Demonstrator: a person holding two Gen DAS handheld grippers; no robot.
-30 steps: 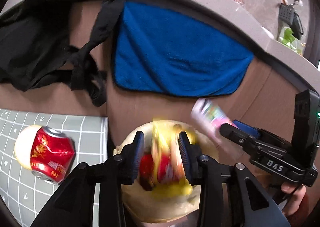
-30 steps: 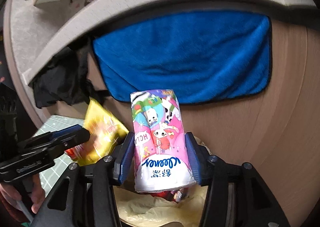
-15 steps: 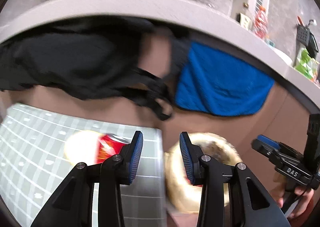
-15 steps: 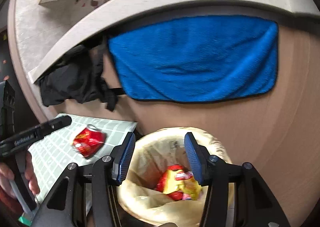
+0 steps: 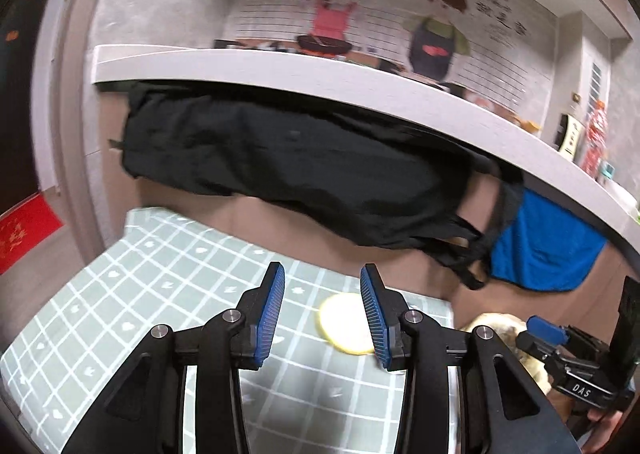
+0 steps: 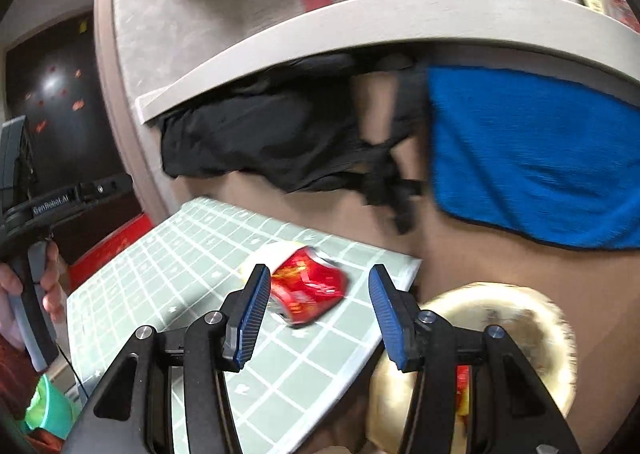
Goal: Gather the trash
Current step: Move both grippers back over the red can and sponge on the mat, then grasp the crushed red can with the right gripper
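While some wrappers already sit inside the bin (image 6: 500, 318), just off the mat's (image 6: 192, 266) right edge, I count the job as partly done. One piece is left that I can see: the crushed red can (image 6: 308, 290), lying on the mat near that same edge, on or against a pale round disc (image 5: 344, 324). I can't tell if the disc is trash too. My right gripper (image 6: 316, 310) is spread wide with nothing between the pads, hovering over the mat with the can framed in the gap but not touched. My left gripper (image 5: 322, 314) is half spread, jaws empty, above the mat with the disc showing past the right pad; the can is hidden in that view. My guess is the can goes next, right hand closest. The rest of the mat looks bare.
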